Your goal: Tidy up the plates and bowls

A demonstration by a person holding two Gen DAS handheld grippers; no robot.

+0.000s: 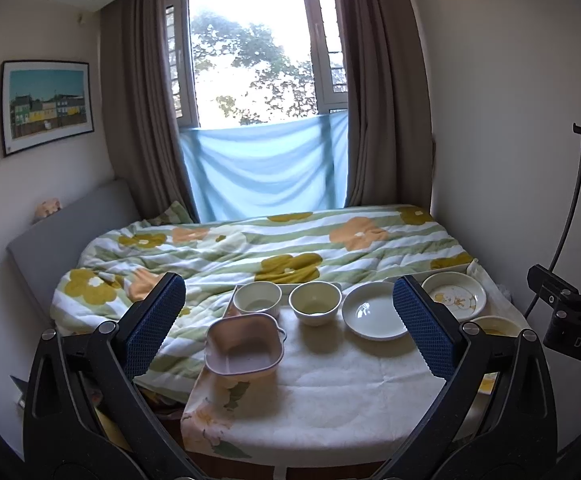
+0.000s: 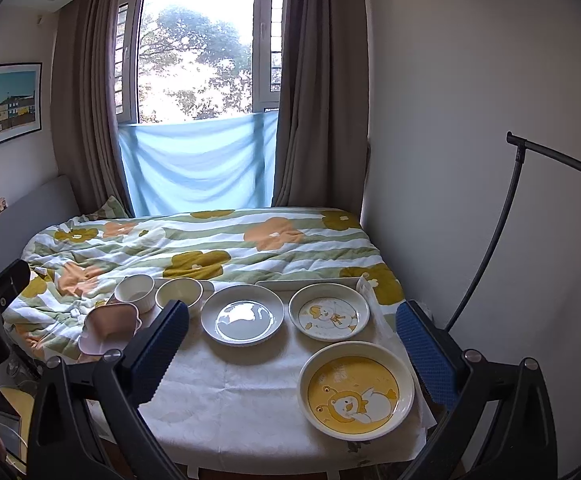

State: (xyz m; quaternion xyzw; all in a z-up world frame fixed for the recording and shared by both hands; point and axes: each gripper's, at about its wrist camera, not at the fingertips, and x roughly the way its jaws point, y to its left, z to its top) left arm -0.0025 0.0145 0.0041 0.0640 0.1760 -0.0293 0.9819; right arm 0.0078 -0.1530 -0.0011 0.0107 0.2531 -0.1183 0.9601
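Note:
On a small table under a white cloth stand a pink square bowl, a white cup-like bowl, a cream bowl, a plain white plate and a duck-print plate. The right wrist view shows the same set: pink bowl, white bowl, cream bowl, plain plate, duck plate, plus a yellow duck plate nearest. My left gripper hangs open above the table, holding nothing. My right gripper is open too, empty.
A bed with a flowered quilt lies right behind the table, below a curtained window. White trays sit at the table's far edge. A black stand pole curves along the right wall. The other gripper's body shows at right.

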